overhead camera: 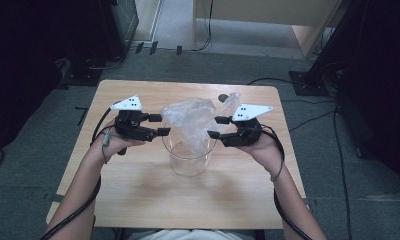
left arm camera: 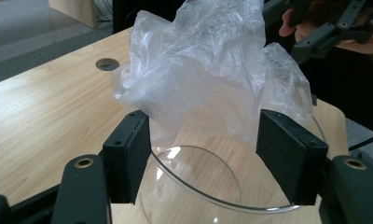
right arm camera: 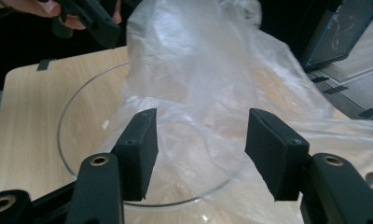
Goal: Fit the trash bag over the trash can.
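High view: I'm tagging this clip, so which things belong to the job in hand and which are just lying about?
In the job:
- clear plastic bag, crumpled, part of it down in the container
- clear glass container, open top
- left gripper, jaws open at the bag
- right gripper, jaws open, pads not pressing the bag

Lying about:
- wooden table, just the work surface
- cables on the floor

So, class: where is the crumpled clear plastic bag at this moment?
In the high view, the crumpled clear plastic bag sits mid-table, stuffed partly into the mouth of the round clear glass jar, between the left gripper and right gripper.
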